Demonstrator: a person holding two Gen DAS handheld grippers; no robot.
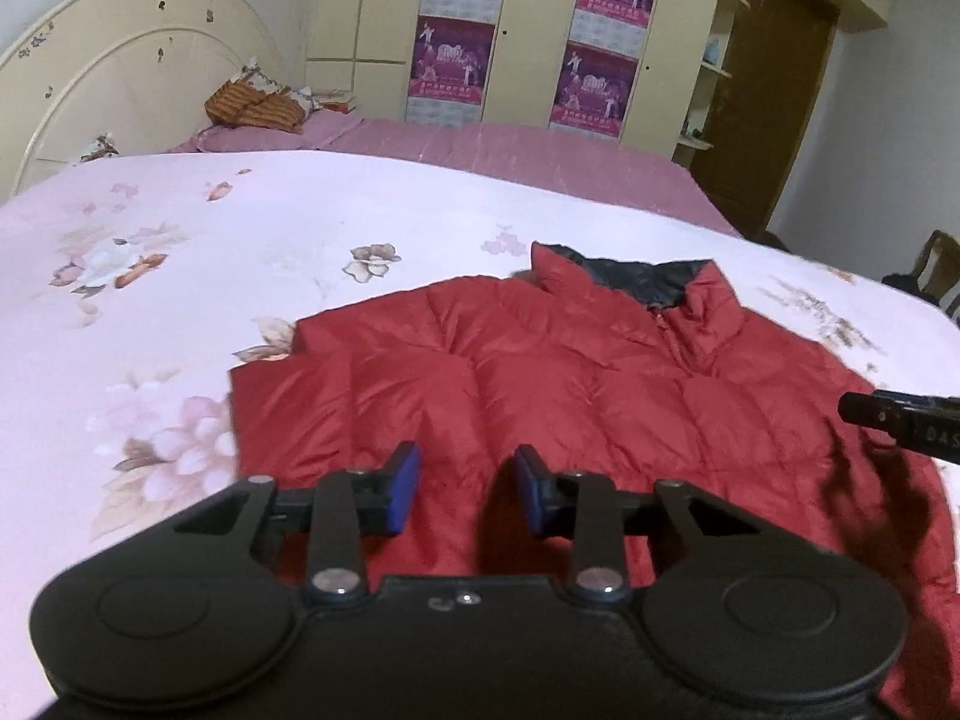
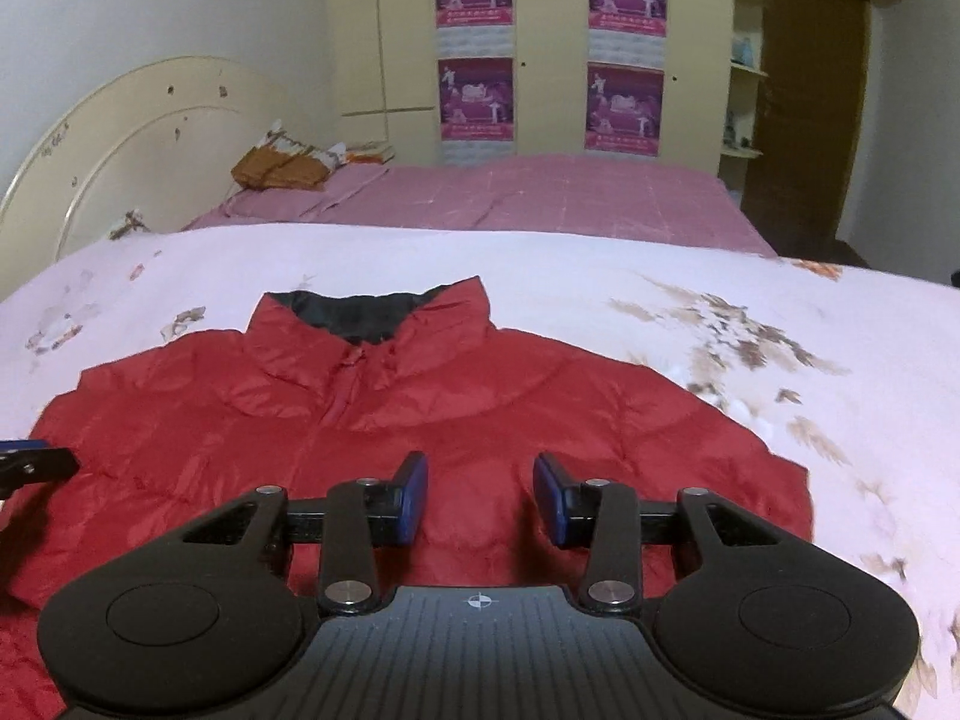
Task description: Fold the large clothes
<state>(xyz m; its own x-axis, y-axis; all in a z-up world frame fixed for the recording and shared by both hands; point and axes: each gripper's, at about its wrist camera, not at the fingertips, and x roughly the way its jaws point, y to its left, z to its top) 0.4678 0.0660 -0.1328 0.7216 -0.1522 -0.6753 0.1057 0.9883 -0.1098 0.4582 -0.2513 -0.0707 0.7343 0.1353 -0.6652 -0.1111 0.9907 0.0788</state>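
A red quilted puffer jacket (image 1: 570, 384) with a dark inner collar lies flat, front up and zipped, on the floral bedspread (image 1: 180, 252); it also shows in the right wrist view (image 2: 420, 420). My left gripper (image 1: 467, 489) is open and empty, hovering over the jacket's left part. My right gripper (image 2: 480, 498) is open and empty over the jacket's middle lower front. The right gripper's tip shows at the right edge of the left wrist view (image 1: 900, 420); the left gripper's tip shows at the left edge of the right wrist view (image 2: 30, 462).
Behind the bedspread (image 2: 720, 360) lies a pink sheet (image 2: 570, 192) with a pillow and an orange bundle (image 2: 282, 168) by the cream headboard (image 2: 120, 144). A wardrobe with posters (image 2: 480, 48) and a brown door (image 2: 810, 90) stand at the back.
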